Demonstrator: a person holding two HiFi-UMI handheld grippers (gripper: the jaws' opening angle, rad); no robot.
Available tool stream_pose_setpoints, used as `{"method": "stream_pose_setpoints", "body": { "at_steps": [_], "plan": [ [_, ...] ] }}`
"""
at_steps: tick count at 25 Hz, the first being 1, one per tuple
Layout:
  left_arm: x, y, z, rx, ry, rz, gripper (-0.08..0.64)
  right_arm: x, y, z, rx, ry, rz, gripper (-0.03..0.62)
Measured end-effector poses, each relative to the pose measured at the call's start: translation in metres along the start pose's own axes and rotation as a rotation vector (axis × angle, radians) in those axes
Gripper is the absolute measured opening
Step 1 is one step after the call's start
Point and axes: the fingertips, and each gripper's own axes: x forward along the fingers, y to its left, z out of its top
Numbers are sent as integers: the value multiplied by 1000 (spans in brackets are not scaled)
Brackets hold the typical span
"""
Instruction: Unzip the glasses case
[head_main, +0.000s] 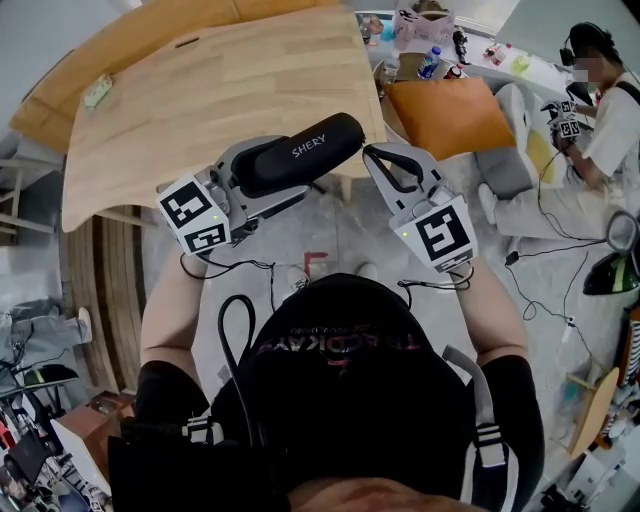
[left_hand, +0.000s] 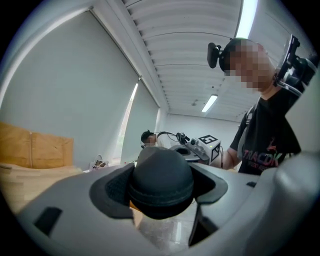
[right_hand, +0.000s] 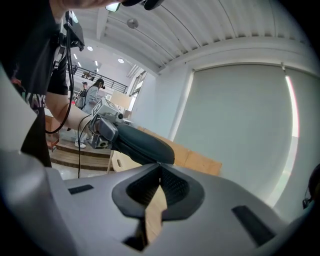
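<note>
The black glasses case (head_main: 300, 152), printed SHERY, is held level in the air in front of the person. My left gripper (head_main: 262, 178) is shut on its left part; in the left gripper view the case's rounded end (left_hand: 161, 182) fills the space between the jaws. My right gripper (head_main: 371, 151) has its tips at the case's right end. In the right gripper view the jaws (right_hand: 159, 167) are pressed together right under the tip of the case (right_hand: 135, 142). A small bright bit of the zipper pull shows pinched there.
A wooden table (head_main: 200, 90) lies just beyond the grippers. An orange cushion (head_main: 450, 115) sits at its right corner. A seated person (head_main: 600, 130) is at the far right, with cables on the floor (head_main: 540, 270) around them.
</note>
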Motion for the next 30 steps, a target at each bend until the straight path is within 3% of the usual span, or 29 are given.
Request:
{"method": "stream_pose_setpoints", "body": {
  "at_steps": [5,12,16,21,30],
  "plan": [
    [-8,-12,5,11,-12,-66,334,-8,3,7,-38,0,57,20],
    [-23,-37,14,-2,-20,-192,333,-21,10,24,-95,-20,210,20],
    [-31,-55,18,-6,-14,-271,333,-32,24,29,-133,-26,341,20],
    [-37,-81,21,17,13,-364,331,-49,39,28,-207,37,502,20],
    [-39,-105,19,12,57,-476,331,-62,57,23,-216,140,706,20]
  ]
}}
